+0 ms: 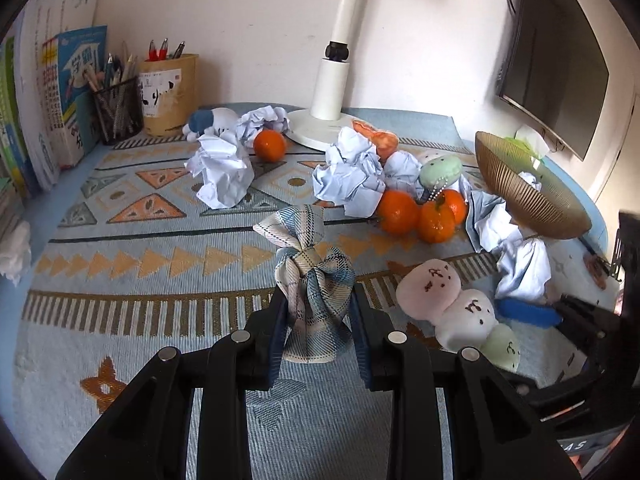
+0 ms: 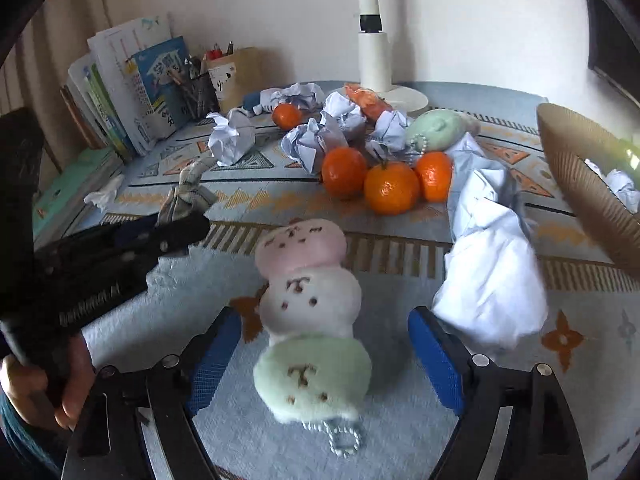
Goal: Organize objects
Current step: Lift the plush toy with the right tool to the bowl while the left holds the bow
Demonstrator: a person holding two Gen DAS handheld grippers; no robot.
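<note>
My left gripper point(image 1: 318, 312) is shut on a knotted plaid cloth point(image 1: 314, 280) and holds it above the patterned mat; the cloth also shows in the right wrist view point(image 2: 188, 194). My right gripper point(image 2: 324, 332) is open, its blue pads on either side of a pink, white and green plush toy point(image 2: 310, 300) that lies on the mat; the toy also shows in the left wrist view point(image 1: 456, 308). Three oranges point(image 2: 388, 186) sit in a cluster beyond the toy. Several crumpled paper balls point(image 2: 312, 142) lie around them.
A ribbed brown bowl point(image 2: 580, 176) with paper in it stands at the right. A white lamp base point(image 2: 396, 96) is at the back. Books point(image 2: 120, 92) and pen holders point(image 1: 168, 92) stand at the back left. A green plush point(image 2: 438, 130) and a lone orange point(image 1: 270, 144) lie further back.
</note>
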